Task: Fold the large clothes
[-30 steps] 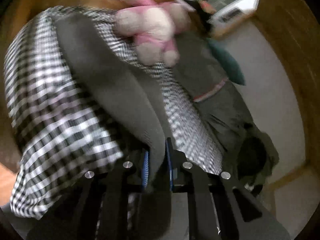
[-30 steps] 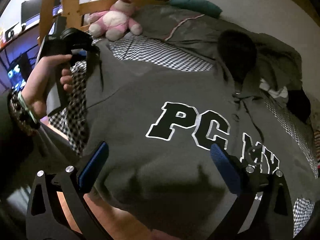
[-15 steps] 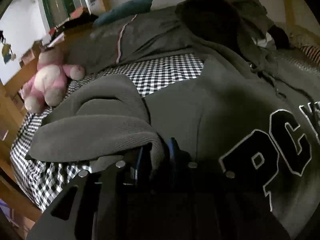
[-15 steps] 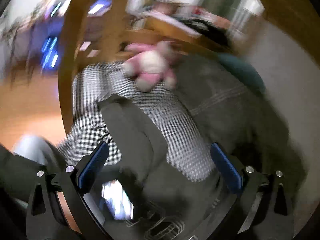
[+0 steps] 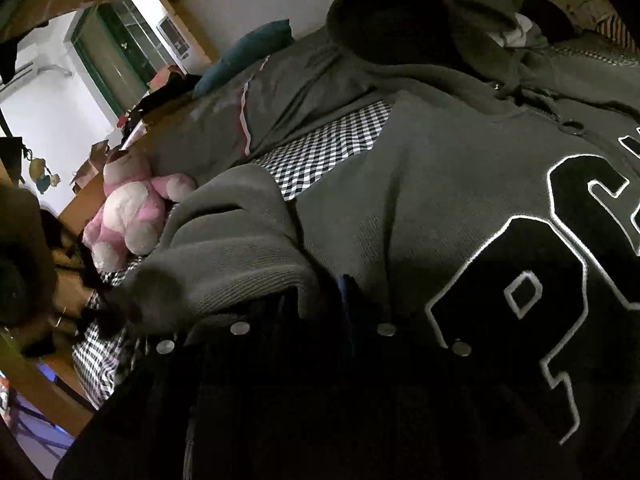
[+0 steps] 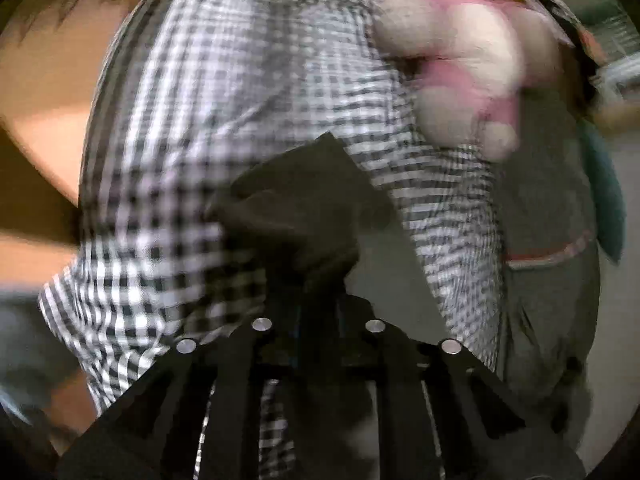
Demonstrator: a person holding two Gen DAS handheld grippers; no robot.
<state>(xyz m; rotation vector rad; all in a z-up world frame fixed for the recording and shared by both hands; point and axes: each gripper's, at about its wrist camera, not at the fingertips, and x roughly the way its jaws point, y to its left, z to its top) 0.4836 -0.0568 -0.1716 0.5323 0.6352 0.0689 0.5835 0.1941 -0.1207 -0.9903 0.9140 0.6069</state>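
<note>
With both grippers clamped on cloth, the step in hand looks like folding a sleeve inward across the hoodie (image 5: 420, 184). The left gripper (image 5: 320, 300) has its jaws pinched narrow on the sleeve (image 5: 232, 248), which bunches in thick folds just beside the hoodie's chest, near the black letters (image 5: 560, 248). The right gripper (image 6: 318, 300) also has its jaws drawn close together on a dark fold (image 6: 296, 208) of cloth, apparently part of the same garment, though that view is too blurred to say which part. The hoodie lies face up on the checked sheet (image 5: 320, 156), hood (image 5: 392, 20) toward the wall. The next move likely calls for carrying the sleeve over the chest, laying it flat across the letters, and only then letting the jaws part; the knit is heavy and limp, so it may slump or crease unless kept taut between the two grips. The surface is a bed with a wooden frame (image 6: 44, 104). Beyond the sleeve from the hoodie sits a pink plush (image 5: 128, 208); a grey blanket (image 5: 280, 92) with a pink stripe and a teal pillow (image 5: 248, 52) lie farther back from the hoodie, toward the wall. The room is dim, with a bright green-framed window (image 5: 116, 52) past the plush.
</note>
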